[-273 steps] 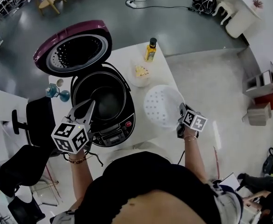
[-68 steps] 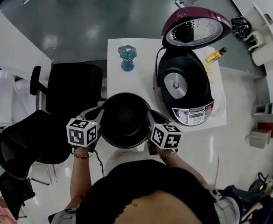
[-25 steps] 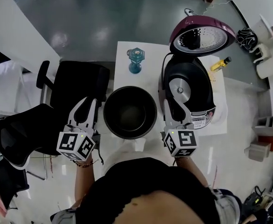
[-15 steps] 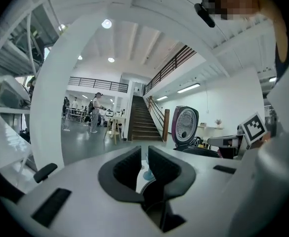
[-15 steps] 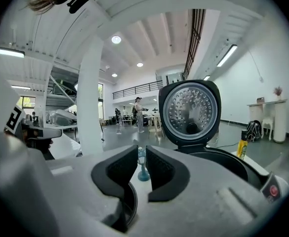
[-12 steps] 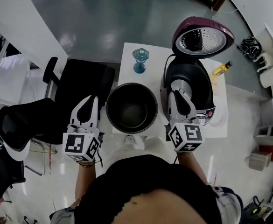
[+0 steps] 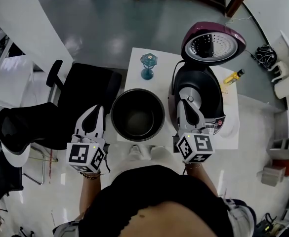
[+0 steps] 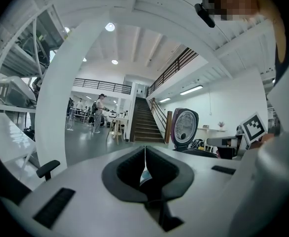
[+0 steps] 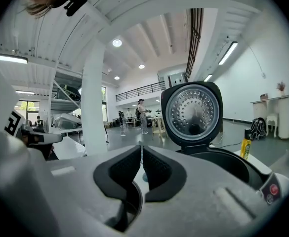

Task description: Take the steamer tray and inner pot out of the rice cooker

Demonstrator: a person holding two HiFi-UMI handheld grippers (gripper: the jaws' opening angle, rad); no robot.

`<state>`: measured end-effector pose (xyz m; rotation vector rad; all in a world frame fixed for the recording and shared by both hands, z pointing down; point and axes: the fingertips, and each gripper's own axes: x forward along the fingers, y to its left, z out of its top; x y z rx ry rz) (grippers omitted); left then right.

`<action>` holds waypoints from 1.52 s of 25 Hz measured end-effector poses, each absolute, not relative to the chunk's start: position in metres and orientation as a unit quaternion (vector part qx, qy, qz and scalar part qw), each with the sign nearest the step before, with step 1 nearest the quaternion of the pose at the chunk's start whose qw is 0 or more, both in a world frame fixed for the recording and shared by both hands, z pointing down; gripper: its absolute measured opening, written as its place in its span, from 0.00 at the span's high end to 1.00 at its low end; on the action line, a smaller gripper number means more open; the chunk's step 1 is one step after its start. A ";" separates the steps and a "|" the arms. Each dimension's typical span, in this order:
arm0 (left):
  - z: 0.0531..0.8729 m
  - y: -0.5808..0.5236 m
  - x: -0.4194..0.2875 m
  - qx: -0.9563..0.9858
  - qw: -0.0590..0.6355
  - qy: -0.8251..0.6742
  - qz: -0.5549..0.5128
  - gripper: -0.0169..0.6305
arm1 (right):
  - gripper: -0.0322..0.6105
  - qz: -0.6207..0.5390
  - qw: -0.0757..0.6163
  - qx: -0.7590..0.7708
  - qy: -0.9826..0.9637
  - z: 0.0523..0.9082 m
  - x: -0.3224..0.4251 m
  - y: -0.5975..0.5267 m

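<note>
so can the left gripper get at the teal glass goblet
Probably yes: the left gripper sits left of the round black inner pot, and the way past it to the goblet looks free, once its shut jaws open.

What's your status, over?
Left gripper and right gripper: jaws just closed, empty. Inner pot out, on table beside rice cooker. Nothing in the way.

Black inner pot [image 7: 137, 115] stands upright beside open rice cooker [image 7: 205, 83].
</note>
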<state>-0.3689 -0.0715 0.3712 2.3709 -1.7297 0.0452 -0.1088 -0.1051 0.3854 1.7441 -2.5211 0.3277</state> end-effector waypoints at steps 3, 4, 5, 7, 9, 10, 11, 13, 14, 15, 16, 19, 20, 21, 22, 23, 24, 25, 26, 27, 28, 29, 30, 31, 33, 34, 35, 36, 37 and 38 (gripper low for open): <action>0.371 -0.070 -0.370 0.801 0.102 -0.590 0.016 0.96 | 0.93 0.103 0.030 0.564 -0.819 0.385 -0.108 -0.105; 0.371 -0.070 -0.370 0.800 0.101 -0.591 0.016 0.96 | 0.93 0.103 0.030 0.564 -0.819 0.385 -0.107 -0.104; 0.371 -0.070 -0.369 0.799 0.100 -0.592 0.017 0.96 | 0.93 0.104 0.030 0.563 -0.819 0.385 -0.107 -0.104; 0.373 -0.069 -0.369 0.798 0.096 -0.594 0.016 0.96 | 0.94 0.105 0.031 0.563 -0.819 0.386 -0.105 -0.104; 0.375 -0.069 -0.368 0.798 0.095 -0.595 0.018 0.96 | 0.94 0.105 0.031 0.564 -0.819 0.387 -0.104 -0.103; 0.376 -0.069 -0.367 0.798 0.096 -0.594 0.019 0.96 | 0.94 0.105 0.031 0.564 -0.819 0.387 -0.104 -0.103; 0.377 -0.069 -0.367 0.798 0.098 -0.594 0.021 0.96 | 0.94 0.105 0.031 0.564 -0.819 0.387 -0.103 -0.103; 0.378 -0.069 -0.365 0.800 0.102 -0.591 0.018 0.97 | 0.94 0.106 0.032 0.563 -0.819 0.387 -0.103 -0.103; 0.379 -0.069 -0.364 0.801 0.105 -0.589 0.016 0.97 | 0.94 0.108 0.032 0.562 -0.820 0.387 -0.102 -0.103; 0.380 -0.068 -0.363 0.801 0.107 -0.588 0.015 0.97 | 0.94 0.109 0.033 0.560 -0.821 0.388 -0.103 -0.102; 0.380 -0.068 -0.362 0.802 0.108 -0.588 0.015 0.97 | 0.94 0.110 0.034 0.559 -0.821 0.389 -0.103 -0.102; 0.382 -0.068 -0.359 0.803 0.110 -0.586 0.016 0.97 | 0.94 0.104 0.044 0.559 -0.822 0.391 -0.102 -0.100; 0.383 -0.068 -0.359 0.803 0.110 -0.585 0.016 0.97 | 0.94 0.103 0.047 0.559 -0.822 0.391 -0.102 -0.100; 0.384 -0.067 -0.359 0.803 0.111 -0.586 0.017 0.97 | 0.94 0.103 0.049 0.558 -0.822 0.392 -0.103 -0.099; 0.385 -0.067 -0.359 0.802 0.113 -0.586 0.018 0.97 | 0.94 0.104 0.050 0.558 -0.822 0.393 -0.103 -0.099; 0.386 -0.067 -0.360 0.801 0.114 -0.587 0.018 0.97 | 0.94 0.105 0.050 0.558 -0.822 0.393 -0.103 -0.099; 0.387 -0.067 -0.361 0.800 0.116 -0.588 0.018 0.97 | 0.94 0.105 0.050 0.558 -0.822 0.393 -0.103 -0.100; 0.388 -0.067 -0.362 0.799 0.118 -0.589 0.018 0.97 | 0.94 0.105 0.050 0.557 -0.822 0.393 -0.103 -0.100; 0.390 -0.067 -0.363 0.798 0.120 -0.590 0.019 0.97 | 0.94 0.106 0.051 0.557 -0.822 0.394 -0.103 -0.100; 0.392 -0.067 -0.364 0.797 0.122 -0.591 0.020 0.97 | 0.94 0.105 0.051 0.557 -0.823 0.394 -0.104 -0.100; 0.393 -0.067 -0.364 0.797 0.123 -0.591 0.021 0.97 | 0.94 0.105 0.052 0.557 -0.822 0.394 -0.103 -0.099; 0.394 -0.068 -0.364 0.797 0.124 -0.590 0.022 0.97 | 0.94 0.105 0.053 0.557 -0.822 0.395 -0.103 -0.099; 0.394 -0.068 -0.363 0.798 0.124 -0.589 0.023 0.97 | 0.94 0.106 0.054 0.557 -0.822 0.395 -0.103 -0.099; 0.394 -0.068 -0.363 0.799 0.125 -0.588 0.023 0.97 | 0.94 0.107 0.055 0.556 -0.823 0.396 -0.103 -0.099; 0.394 -0.069 -0.362 0.800 0.124 -0.586 0.025 0.97 | 0.94 0.111 0.054 0.553 -0.824 0.397 -0.105 -0.099; 0.394 -0.070 -0.362 0.801 0.125 -0.585 0.026 0.97 | 0.94 0.113 0.054 0.552 -0.824 0.397 -0.106 -0.099; 0.395 -0.070 -0.362 0.801 0.126 -0.585 0.028 0.97 | 0.94 0.114 0.054 0.552 -0.825 0.398 -0.107 -0.100; 0.396 -0.070 -0.362 0.801 0.127 -0.584 0.029 0.97 | 0.94 0.114 0.055 0.551 -0.825 0.398 -0.108 -0.100; 0.398 -0.070 -0.362 0.801 0.130 -0.584 0.029 0.97 | 0.94 0.112 0.057 0.550 -0.826 0.399 -0.109 -0.100; 0.399 -0.070 -0.363 0.801 0.132 -0.584 0.029 0.97 | 0.94 0.109 0.060 0.549 -0.827 0.399 -0.111 -0.100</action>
